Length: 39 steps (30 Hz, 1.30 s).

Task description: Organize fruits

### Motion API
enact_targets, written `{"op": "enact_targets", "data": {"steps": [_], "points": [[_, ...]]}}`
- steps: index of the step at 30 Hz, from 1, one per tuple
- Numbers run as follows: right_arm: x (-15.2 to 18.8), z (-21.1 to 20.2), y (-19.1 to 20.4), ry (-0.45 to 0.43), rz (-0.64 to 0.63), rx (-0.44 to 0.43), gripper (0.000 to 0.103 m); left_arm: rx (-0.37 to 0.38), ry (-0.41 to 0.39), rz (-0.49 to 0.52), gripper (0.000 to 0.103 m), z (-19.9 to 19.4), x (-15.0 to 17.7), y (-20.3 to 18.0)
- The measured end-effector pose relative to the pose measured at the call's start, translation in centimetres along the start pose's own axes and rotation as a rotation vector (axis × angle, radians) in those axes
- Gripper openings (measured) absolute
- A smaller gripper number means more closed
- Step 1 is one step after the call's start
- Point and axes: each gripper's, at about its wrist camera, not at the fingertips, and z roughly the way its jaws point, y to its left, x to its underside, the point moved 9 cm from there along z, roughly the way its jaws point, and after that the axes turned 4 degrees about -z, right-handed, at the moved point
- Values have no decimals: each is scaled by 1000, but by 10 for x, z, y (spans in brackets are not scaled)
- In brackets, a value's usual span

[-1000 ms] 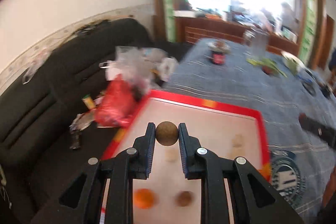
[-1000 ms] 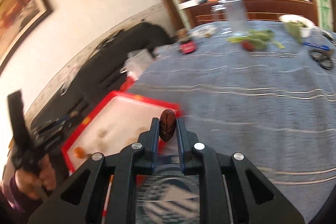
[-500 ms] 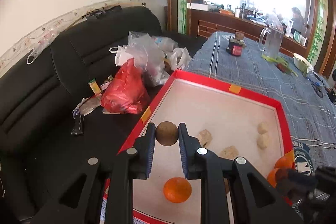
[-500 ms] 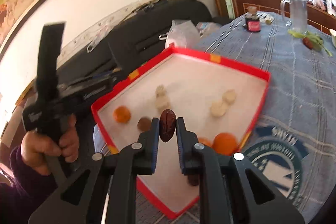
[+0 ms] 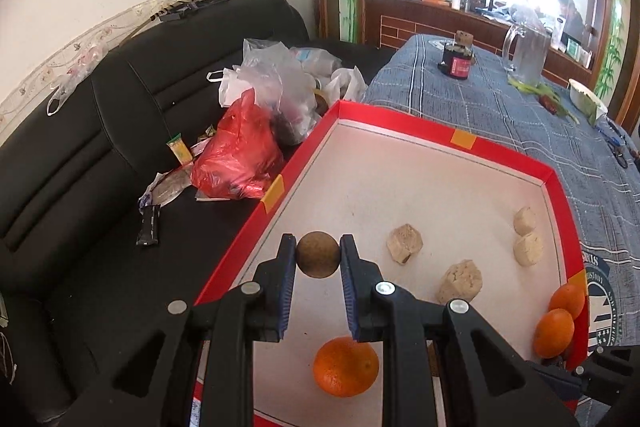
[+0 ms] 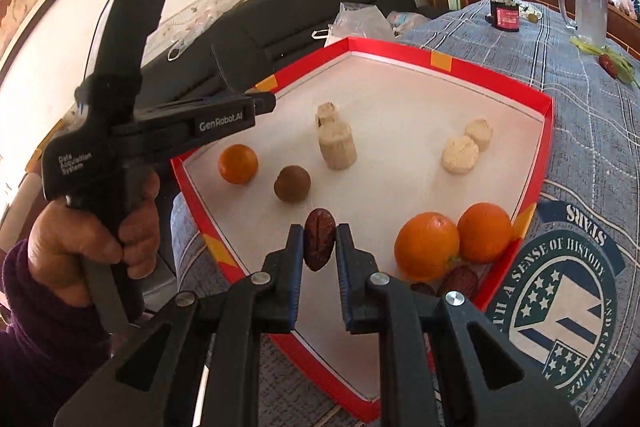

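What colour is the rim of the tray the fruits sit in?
Red, with orange-yellow tape patches, around a white floor; the tray rim shows best in the right wrist view.

Wide bare floor across the far half of the red tray (image 5: 500,155), nothing standing there. Nearer in, pale chunks (image 5: 405,244) dot the middle, a lone orange (image 5: 346,366) sits near the front edge, and two oranges (image 6: 452,241) crowd the right corner against the rim.
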Motion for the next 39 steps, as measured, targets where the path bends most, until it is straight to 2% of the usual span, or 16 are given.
{"op": "enact_targets", "data": {"steps": [9,19,20,22,24,29,34,39], "points": [[9,9,3,29,-24,17,18,-23,32,21,21,8,7,-3],[6,11,-2,21,-33,55,18,-43,49,32,22,12,9,-7],[6,11,-3,21,-30,56,18,-48,52,29,23,12,9,-7],[6,12,-4,24,-28,59,18,-50,55,23,38,11,10,-6],[6,11,-5,28,-30,67,22,-52,52,20,48,10,10,-5],[3,0,-7,-11,-15,62,42,-50,19,7,54,-3,9,-4],[-3,-20,-11,-75,0,60,45,-42,-18,2,68,-18,9,-7],[-3,-37,-18,-109,24,92,49,-22,-58,16,75,-38,10,-19]]}}
